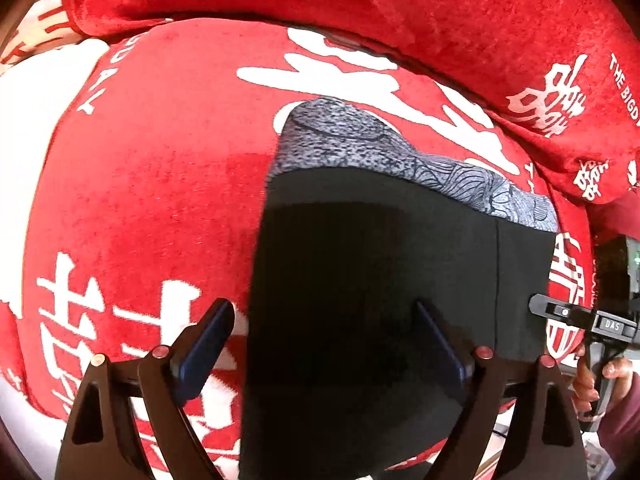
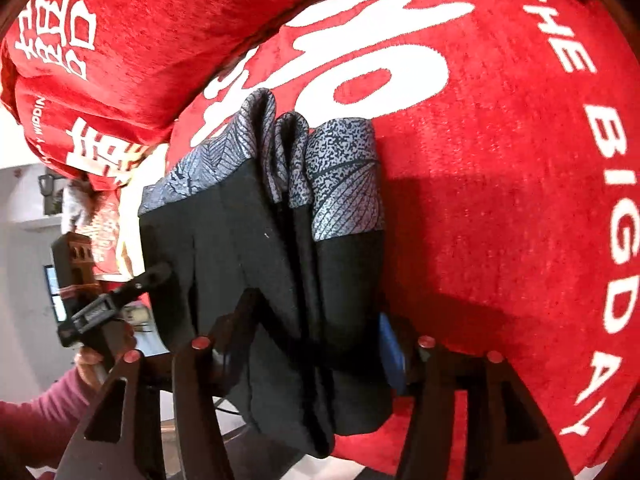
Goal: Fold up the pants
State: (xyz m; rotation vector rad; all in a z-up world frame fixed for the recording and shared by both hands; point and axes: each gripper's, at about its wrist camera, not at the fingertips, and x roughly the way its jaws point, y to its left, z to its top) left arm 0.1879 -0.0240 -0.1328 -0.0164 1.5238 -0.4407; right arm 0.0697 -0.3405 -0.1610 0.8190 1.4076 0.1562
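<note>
The pants [image 1: 380, 264] are black with grey patterned cuffs and lie folded in layers on a red blanket [image 1: 152, 184]. My left gripper [image 1: 324, 344] is open, its right finger over the black cloth and its left finger over the blanket, holding nothing. In the right wrist view the pants [image 2: 280, 240] show as a stacked bundle. My right gripper [image 2: 316, 340] is open around the bundle's near end, one finger on each side. It also shows in the left wrist view [image 1: 560, 312] at the pants' right edge. The left gripper shows in the right wrist view [image 2: 152, 276].
The red blanket [image 2: 500, 200] with white lettering covers the surface. A bunched red blanket roll [image 1: 360, 4] lies along the far side. The bed's edge and a pale room [image 2: 24, 260] lie to the left in the right wrist view.
</note>
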